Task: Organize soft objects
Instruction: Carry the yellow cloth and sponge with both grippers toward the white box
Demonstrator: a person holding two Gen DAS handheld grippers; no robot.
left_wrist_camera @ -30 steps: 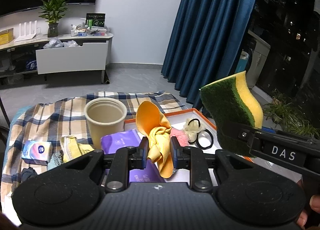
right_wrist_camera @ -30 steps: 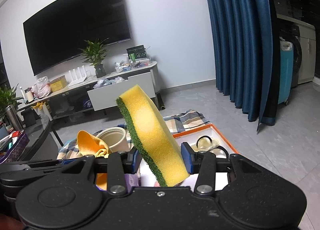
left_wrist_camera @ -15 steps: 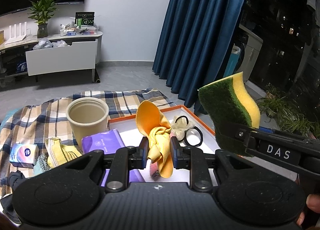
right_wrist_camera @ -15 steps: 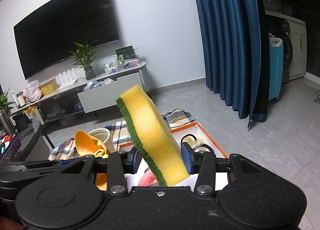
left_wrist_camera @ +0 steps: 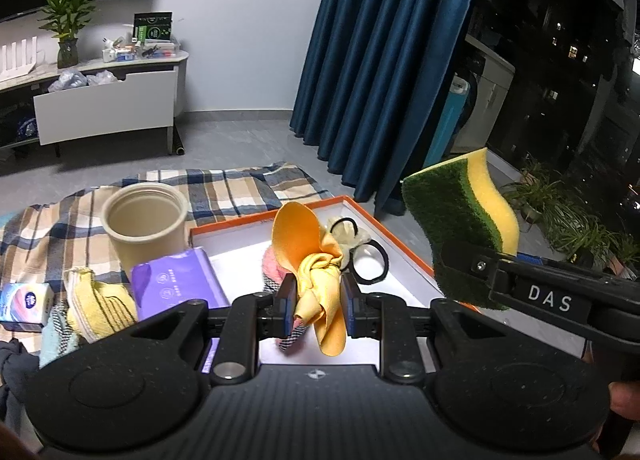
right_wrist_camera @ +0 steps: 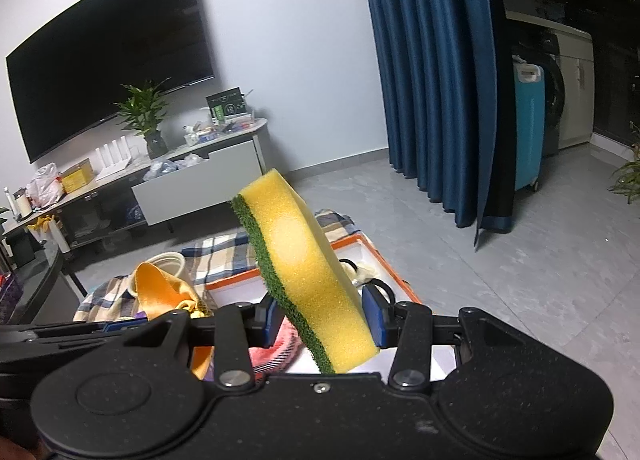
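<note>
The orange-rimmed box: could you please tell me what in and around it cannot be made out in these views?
- Box near edge: hidden by the left claw body, left wrist view.
- Pink cloth: mostly behind the yellow cloth; its shape is unclear.
- Box floor, right wrist view: largely covered by the sponge in the right claw.
- Purple pack print: too small to read.
- Cup inside: bottom not visible.

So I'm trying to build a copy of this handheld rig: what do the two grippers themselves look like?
Both are matte black, speckled plastic. The left gripper has a wide body with two round discs, silver pivot screws on two angled link arms, and blue pads inside its jaws. The right gripper is built the same way; seen side-on from the left wrist view, it carries a white "DAS" label. No cables or sleeves show.
</note>
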